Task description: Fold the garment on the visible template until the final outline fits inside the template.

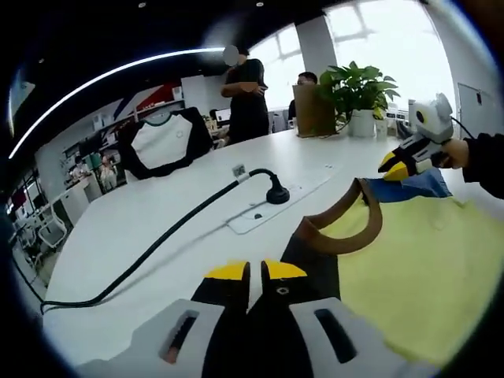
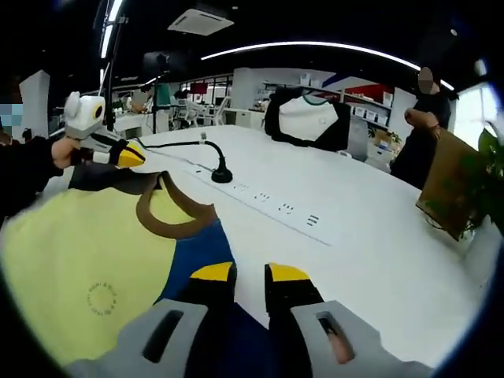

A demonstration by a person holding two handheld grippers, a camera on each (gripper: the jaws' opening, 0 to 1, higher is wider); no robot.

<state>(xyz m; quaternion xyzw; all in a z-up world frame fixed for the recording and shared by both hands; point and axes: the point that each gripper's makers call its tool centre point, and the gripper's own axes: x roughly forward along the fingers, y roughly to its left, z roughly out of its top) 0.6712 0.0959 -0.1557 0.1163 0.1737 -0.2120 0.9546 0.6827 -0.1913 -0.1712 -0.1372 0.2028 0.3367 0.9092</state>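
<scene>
The yellow shirt (image 2: 79, 276) lies on the white table (image 2: 354, 236), with its brown collar (image 2: 177, 216) towards the black cable (image 2: 181, 146). The left gripper (image 1: 256, 272) clamps its black sleeve (image 1: 311, 256); the right gripper (image 2: 250, 274) clamps its blue sleeve (image 2: 197, 248). The round print (image 2: 102, 299) on the chest is unreadable.

Bright, even indoor light. Daylight floods through large windows (image 1: 378, 39), blown out to white, and a curved ceiling light strip (image 2: 315, 46) glows overhead. The white counter (image 1: 157, 213) shows only soft, faint shadows. Fisheye distortion bends straight lines near the edges. Distant background looks slightly soft.
</scene>
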